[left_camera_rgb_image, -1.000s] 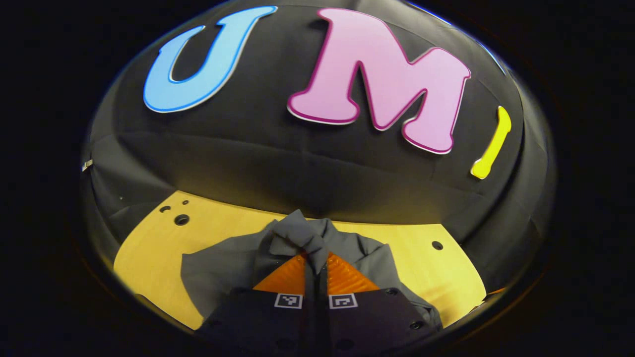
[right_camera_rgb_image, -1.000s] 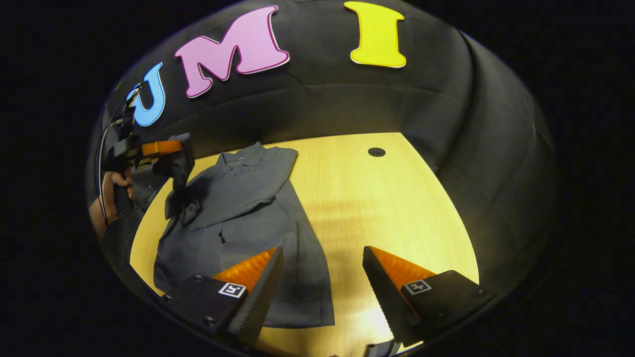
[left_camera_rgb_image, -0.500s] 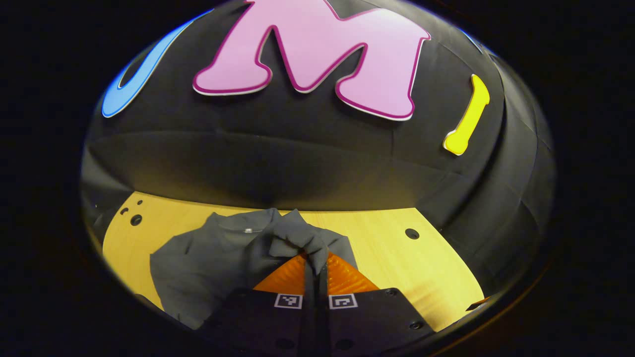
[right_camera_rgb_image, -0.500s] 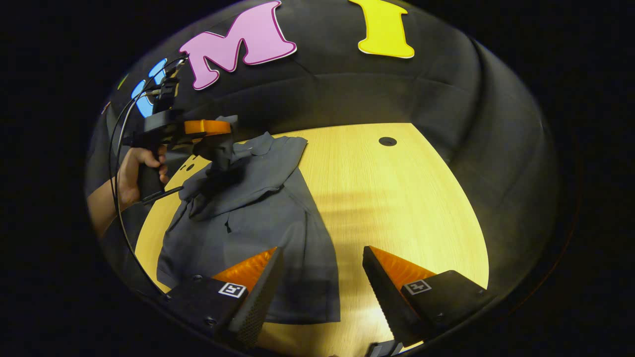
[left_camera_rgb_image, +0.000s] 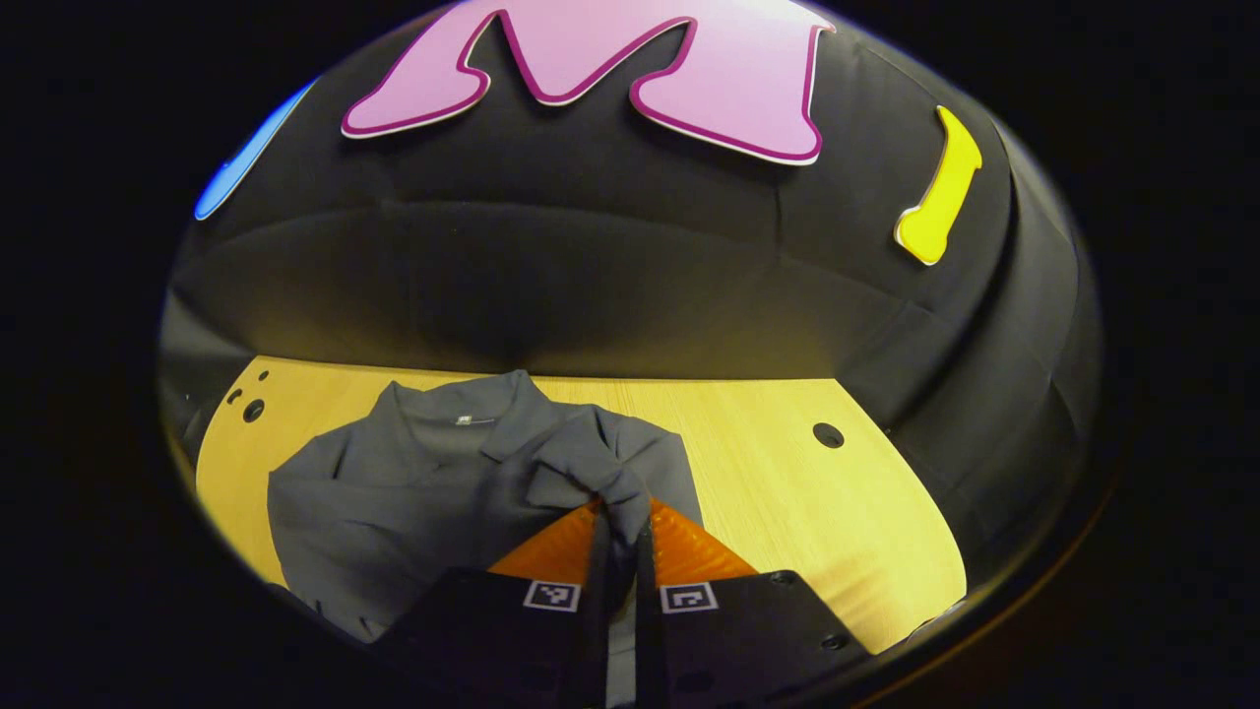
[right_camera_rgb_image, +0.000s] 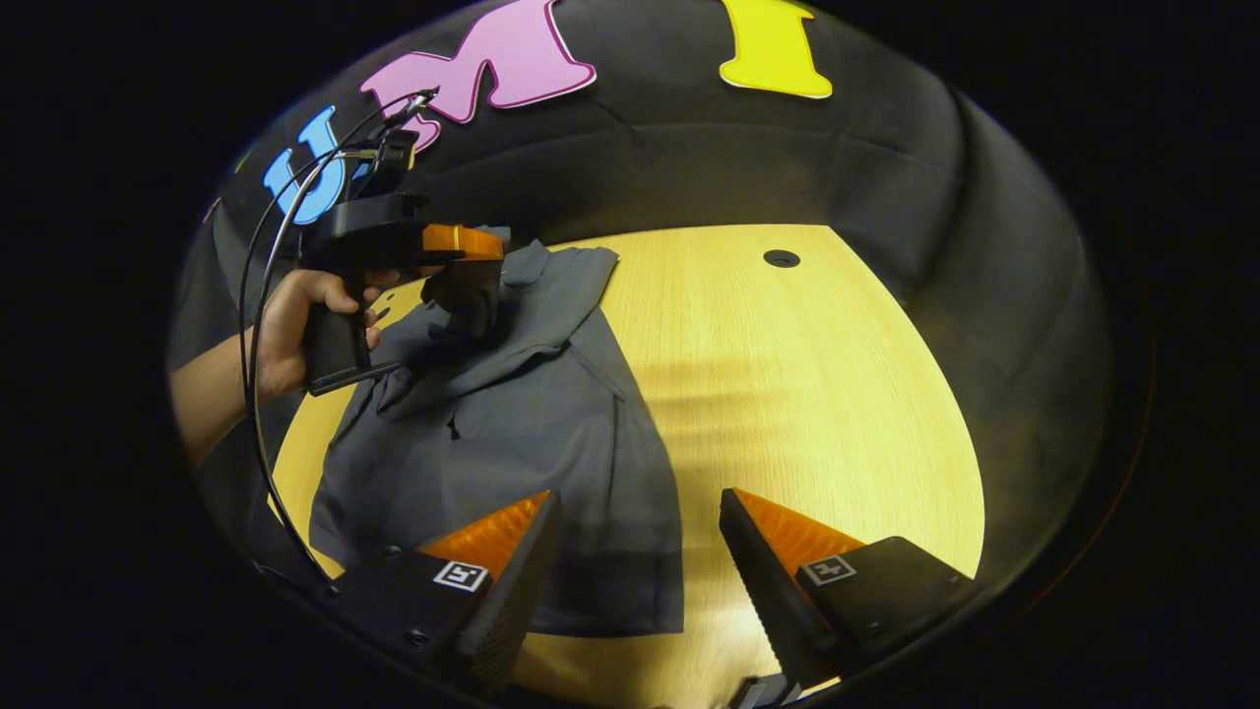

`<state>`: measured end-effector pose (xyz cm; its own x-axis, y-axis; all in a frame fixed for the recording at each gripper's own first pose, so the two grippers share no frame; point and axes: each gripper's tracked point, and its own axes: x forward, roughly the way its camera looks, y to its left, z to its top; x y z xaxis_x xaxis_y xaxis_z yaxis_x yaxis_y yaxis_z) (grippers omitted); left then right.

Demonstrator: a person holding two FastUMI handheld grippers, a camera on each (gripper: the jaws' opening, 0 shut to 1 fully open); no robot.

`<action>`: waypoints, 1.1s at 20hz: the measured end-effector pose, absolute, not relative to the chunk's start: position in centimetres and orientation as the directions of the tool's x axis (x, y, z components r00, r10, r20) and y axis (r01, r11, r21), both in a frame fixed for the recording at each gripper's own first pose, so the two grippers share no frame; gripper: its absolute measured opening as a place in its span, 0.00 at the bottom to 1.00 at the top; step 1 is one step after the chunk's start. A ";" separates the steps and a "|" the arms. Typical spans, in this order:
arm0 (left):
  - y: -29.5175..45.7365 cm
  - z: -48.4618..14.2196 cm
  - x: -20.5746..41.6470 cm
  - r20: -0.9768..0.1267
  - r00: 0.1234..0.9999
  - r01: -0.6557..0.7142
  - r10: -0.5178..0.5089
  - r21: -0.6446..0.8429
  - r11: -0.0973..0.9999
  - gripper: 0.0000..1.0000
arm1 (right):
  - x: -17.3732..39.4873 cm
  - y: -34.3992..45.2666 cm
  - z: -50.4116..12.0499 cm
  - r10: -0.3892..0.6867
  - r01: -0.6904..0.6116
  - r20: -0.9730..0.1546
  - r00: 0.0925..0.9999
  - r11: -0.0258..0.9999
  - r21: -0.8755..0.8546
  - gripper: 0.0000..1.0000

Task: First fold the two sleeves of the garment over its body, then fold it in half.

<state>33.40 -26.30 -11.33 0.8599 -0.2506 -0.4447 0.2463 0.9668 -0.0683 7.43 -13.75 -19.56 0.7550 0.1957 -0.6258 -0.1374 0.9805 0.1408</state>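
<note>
A dark grey collared shirt (right_camera_rgb_image: 512, 433) lies flat on the wooden table (right_camera_rgb_image: 807, 394), collar toward the far wall. My left gripper (left_camera_rgb_image: 622, 520) is shut on a bunched grey sleeve (left_camera_rgb_image: 591, 468) and holds it lifted above the shirt's upper body (left_camera_rgb_image: 394, 492). From the right gripper view, that left gripper (right_camera_rgb_image: 463, 244) hovers over the collar area in a person's hand (right_camera_rgb_image: 295, 325), the sleeve (right_camera_rgb_image: 474, 293) hanging from it. My right gripper (right_camera_rgb_image: 635, 542) stands open over the shirt's near hem, with nothing between its fingers.
The bare tabletop stretches to the right of the shirt, with a round hole (right_camera_rgb_image: 781, 258) near its far edge. More small holes (left_camera_rgb_image: 253, 409) sit at the far left corner. Black cloth walls close in the table on all sides.
The left gripper has carried the sleeve rightward, from the shirt's left side to over its chest near the collar. The right gripper has stayed open and almost still.
</note>
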 end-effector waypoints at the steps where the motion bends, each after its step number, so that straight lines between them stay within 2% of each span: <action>1: -26.4 -11.3 33.3 -0.442 0.859 0.248 -0.259 -0.084 0.965 0.21 | 7.5 -13.7 -19.6 0.198 -0.140 -0.626 0.754 0.980 0.141 0.99; 3: -26.1 -10.8 32.7 -0.432 0.860 0.250 -0.271 -0.104 0.963 0.30 | 7.5 -13.5 -19.7 0.199 -0.141 -0.629 0.752 0.980 0.141 0.99; 5: -25.3 -10.3 31.9 -0.424 0.863 0.254 -0.275 -0.106 0.961 0.52 | 7.5 -13.4 -19.8 0.196 -0.145 -0.630 0.751 0.981 0.132 0.99; 6: -24.6 -10.1 31.5 -0.420 0.868 0.248 -0.264 -0.093 0.964 0.41 | 7.4 -13.4 -19.8 0.197 -0.148 -0.631 0.750 0.980 0.130 0.99; 8: -22.7 -9.8 30.2 -0.416 0.879 0.229 -0.233 -0.060 0.971 0.64 | 7.3 -13.2 -20.2 0.197 -0.155 -0.639 0.743 0.980 0.122 0.99; 9: -21.6 -9.8 29.3 -0.416 0.883 0.219 -0.219 -0.048 0.975 0.82 | 7.4 -13.2 -20.5 0.194 -0.157 -0.644 0.740 0.981 0.115 0.99; 10: -20.4 -9.8 28.1 -0.419 0.884 0.209 -0.205 -0.039 0.977 0.93 | 7.5 -13.2 -20.7 0.187 -0.156 -0.650 0.737 0.982 0.106 0.99; 16: -9.6 -13.5 17.5 -0.487 0.870 0.088 -0.075 0.004 0.996 0.96 | 6.8 -12.5 -23.1 0.190 -0.151 -0.712 0.676 0.981 0.119 0.99; 19: -3.6 -16.6 11.2 -0.544 0.839 -0.014 0.017 0.010 1.000 0.96 | 6.2 -11.2 -22.8 0.203 -0.147 -0.711 0.674 0.979 0.140 0.99; 22: 1.7 -19.9 5.7 -0.601 0.791 -0.126 0.115 0.024 0.992 0.96 | 5.4 -10.6 -23.8 0.169 -0.159 -0.732 0.660 0.984 0.084 0.99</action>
<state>5.68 1.75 -19.88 0.7907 0.1146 -0.6013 -0.1255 0.9918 0.0239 5.35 -10.57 -23.78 0.6597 0.1689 -0.7323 -0.1589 0.9837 0.0838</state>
